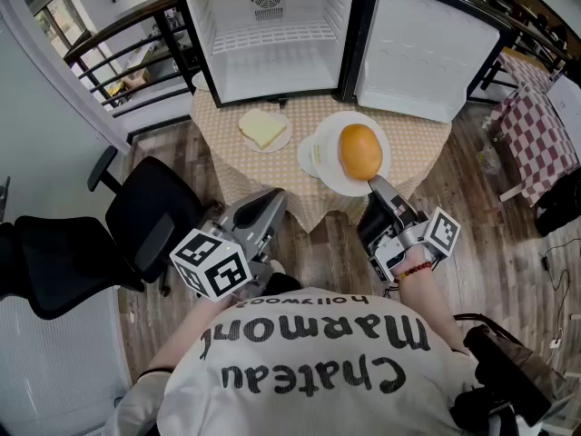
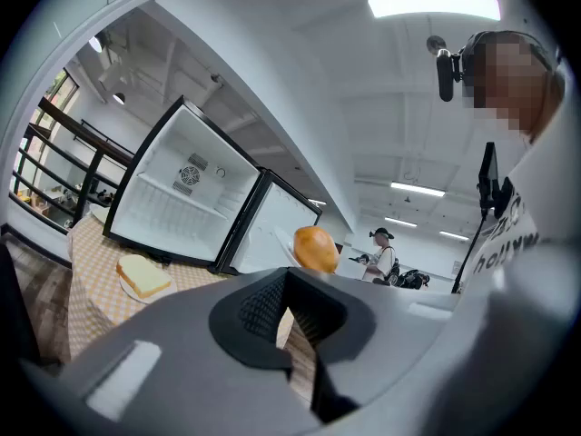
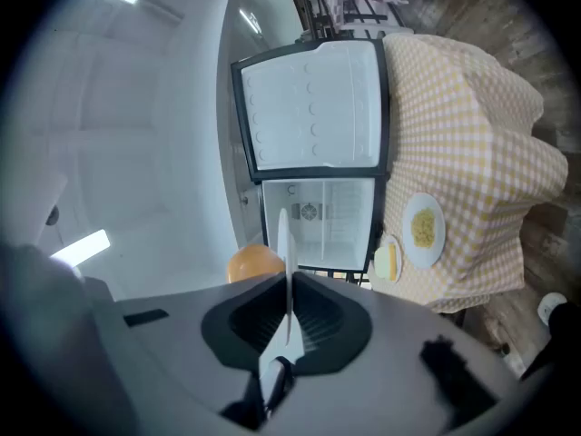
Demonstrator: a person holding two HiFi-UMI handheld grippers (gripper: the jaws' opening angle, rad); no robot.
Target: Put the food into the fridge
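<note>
An orange bun (image 1: 360, 151) lies on a white plate (image 1: 334, 182), and my right gripper (image 1: 375, 185) is shut on that plate's near rim. In the right gripper view the plate (image 3: 285, 262) stands edge-on between the pads of the right gripper (image 3: 289, 312), with the bun (image 3: 252, 263) beside it. A slice of bread (image 1: 263, 129) sits on its own small plate to the left. The fridge (image 1: 272, 34) stands open and bare at the back of the table. My left gripper (image 1: 270, 200) hangs off the table's near edge, fingers nearly together with nothing between them.
A second plate with yellow food (image 3: 423, 230) rests on the checked tablecloth (image 1: 272, 166), partly under the held plate. The fridge door (image 1: 422, 48) swings out to the right. A black office chair (image 1: 136, 221) is at the left. A person (image 2: 381, 254) stands far behind.
</note>
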